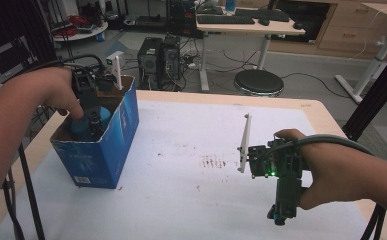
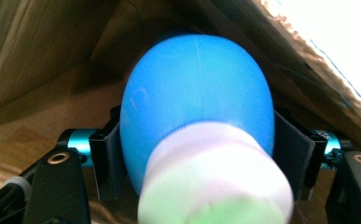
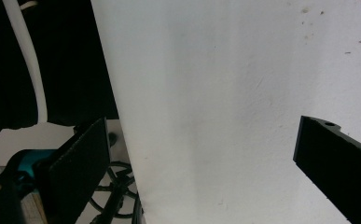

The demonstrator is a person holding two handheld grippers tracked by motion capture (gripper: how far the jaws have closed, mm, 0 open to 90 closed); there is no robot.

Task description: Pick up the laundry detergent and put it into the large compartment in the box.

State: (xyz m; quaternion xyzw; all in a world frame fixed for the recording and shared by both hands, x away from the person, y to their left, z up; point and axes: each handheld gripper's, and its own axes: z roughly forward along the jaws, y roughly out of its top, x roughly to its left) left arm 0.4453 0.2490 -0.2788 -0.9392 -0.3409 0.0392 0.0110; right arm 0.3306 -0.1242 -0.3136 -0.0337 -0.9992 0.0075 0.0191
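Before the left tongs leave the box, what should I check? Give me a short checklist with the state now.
1. Bottle is inside the box: ok.
2. Bottle sits between the left tongs: ok; the blue body is flanked by both black jaws.
3. Pads pressing on the bottle: cannot tell; they stand right at its sides.
4. Bottle resting on the box floor: cannot tell; its underside is hidden.
5. Right tongs are free: ok; open, with only the white table between the jaws.
6. Right tongs are away from the box: ok, seen in the high view.
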